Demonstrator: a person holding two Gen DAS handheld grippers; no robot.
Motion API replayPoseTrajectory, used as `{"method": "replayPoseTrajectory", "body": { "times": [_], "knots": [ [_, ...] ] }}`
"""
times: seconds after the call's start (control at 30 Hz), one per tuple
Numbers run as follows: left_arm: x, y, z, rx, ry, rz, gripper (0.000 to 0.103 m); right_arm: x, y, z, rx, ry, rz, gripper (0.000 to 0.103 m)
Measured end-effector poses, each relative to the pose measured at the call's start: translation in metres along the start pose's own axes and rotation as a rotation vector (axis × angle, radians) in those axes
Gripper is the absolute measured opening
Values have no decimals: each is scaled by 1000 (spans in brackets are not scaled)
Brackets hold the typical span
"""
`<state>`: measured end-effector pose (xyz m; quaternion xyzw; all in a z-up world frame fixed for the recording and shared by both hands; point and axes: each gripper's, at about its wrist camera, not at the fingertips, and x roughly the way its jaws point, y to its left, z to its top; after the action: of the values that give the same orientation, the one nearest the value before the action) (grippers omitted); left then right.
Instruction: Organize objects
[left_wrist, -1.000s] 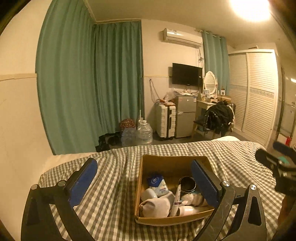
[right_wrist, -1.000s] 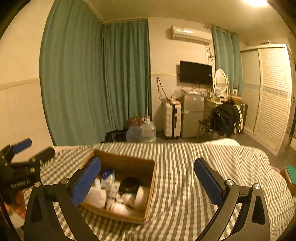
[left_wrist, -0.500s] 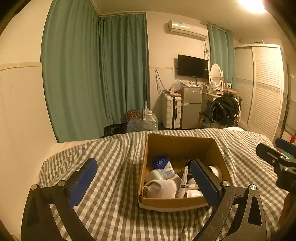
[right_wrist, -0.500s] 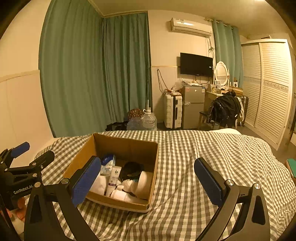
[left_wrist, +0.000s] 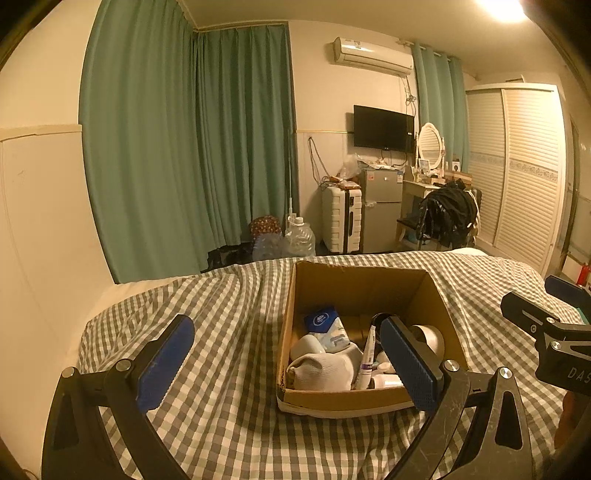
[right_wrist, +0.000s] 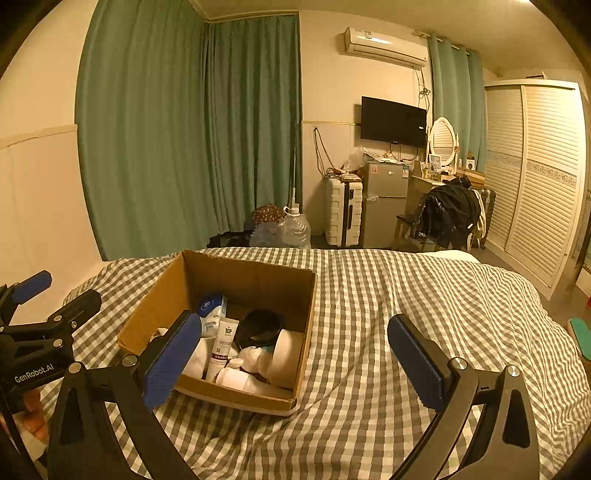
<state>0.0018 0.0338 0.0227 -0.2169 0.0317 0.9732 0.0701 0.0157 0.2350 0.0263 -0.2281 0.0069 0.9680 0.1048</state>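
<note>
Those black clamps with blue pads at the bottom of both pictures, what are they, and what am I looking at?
They are two hand-held grippers, one in each of a person's hands, each carrying a camera looking along its fingers. One picture comes from the left gripper, the other from the right gripper. Both are open and hold nothing. Ahead, on a bed with a grey-and-white checked cover, sits an open brown cardboard box of toiletries, including a white tube and a rolled white sock.

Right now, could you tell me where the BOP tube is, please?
In the right wrist view, the BOP tube stands inside the cardboard box on the bed, between the blue-capped pack and the black round tin.
</note>
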Motion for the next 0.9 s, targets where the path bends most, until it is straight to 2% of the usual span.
{"method": "replayPoseTrajectory", "body": {
  "times": [0.9],
  "knots": [
    [5,0,-3,1,30,4,103,6,4,-3,-16,32,-10,101]
  ]
}}
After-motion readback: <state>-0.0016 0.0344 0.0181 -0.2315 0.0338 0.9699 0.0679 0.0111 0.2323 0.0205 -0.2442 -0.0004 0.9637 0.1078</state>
